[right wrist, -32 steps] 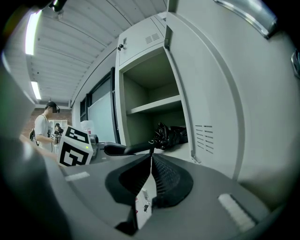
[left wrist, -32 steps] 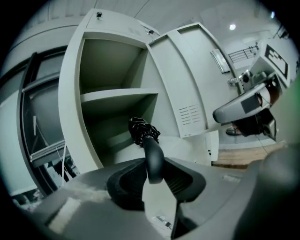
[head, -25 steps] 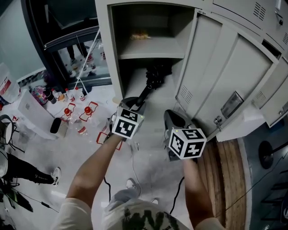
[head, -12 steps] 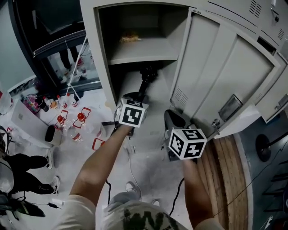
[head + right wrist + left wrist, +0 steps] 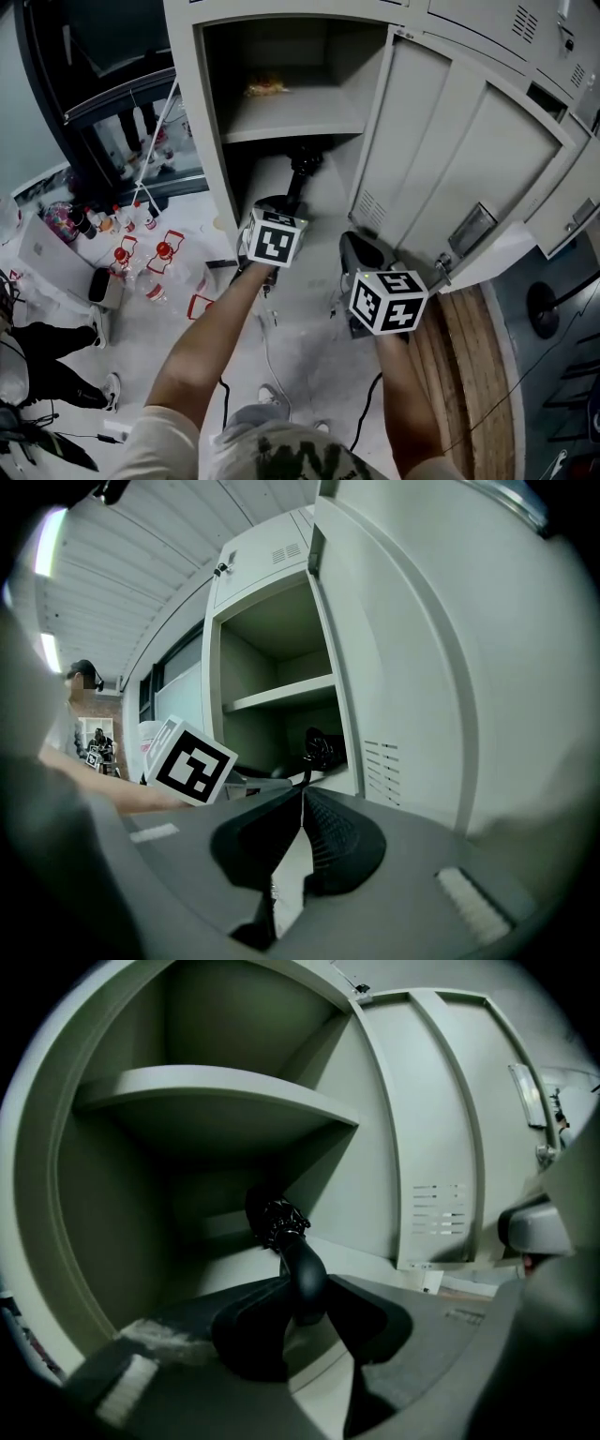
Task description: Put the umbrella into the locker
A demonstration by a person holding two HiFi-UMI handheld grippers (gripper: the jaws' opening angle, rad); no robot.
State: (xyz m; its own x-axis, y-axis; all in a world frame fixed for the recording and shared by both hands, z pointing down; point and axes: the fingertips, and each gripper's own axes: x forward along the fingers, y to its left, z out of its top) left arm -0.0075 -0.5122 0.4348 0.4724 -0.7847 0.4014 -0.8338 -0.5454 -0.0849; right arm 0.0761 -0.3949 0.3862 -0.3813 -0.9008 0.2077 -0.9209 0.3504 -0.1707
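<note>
The black folded umbrella (image 5: 302, 169) pokes into the lower compartment of the open grey locker (image 5: 292, 114), under its shelf. Its rounded handle (image 5: 302, 1277) sits between the jaws of my left gripper (image 5: 306, 1303), which are opening while still touching it; the bunched canopy (image 5: 272, 1219) lies deeper in the dark compartment. In the head view the left gripper (image 5: 287, 201) is at the locker mouth. My right gripper (image 5: 351, 242) hovers below the open door (image 5: 441, 159), shut with nothing in it (image 5: 302, 801). From there the umbrella (image 5: 319, 745) shows inside the locker.
A small yellow item (image 5: 265, 87) lies on the upper shelf. Bottles with red caps (image 5: 141, 255) and a box stand on the floor at left, near a person's legs (image 5: 47, 370). Cables (image 5: 272, 347) run across the floor; wooden boards (image 5: 469, 356) lie at right.
My left gripper has carried the umbrella forward toward the locker, so the canopy now sits deeper under the shelf. The right gripper has stayed in place.
</note>
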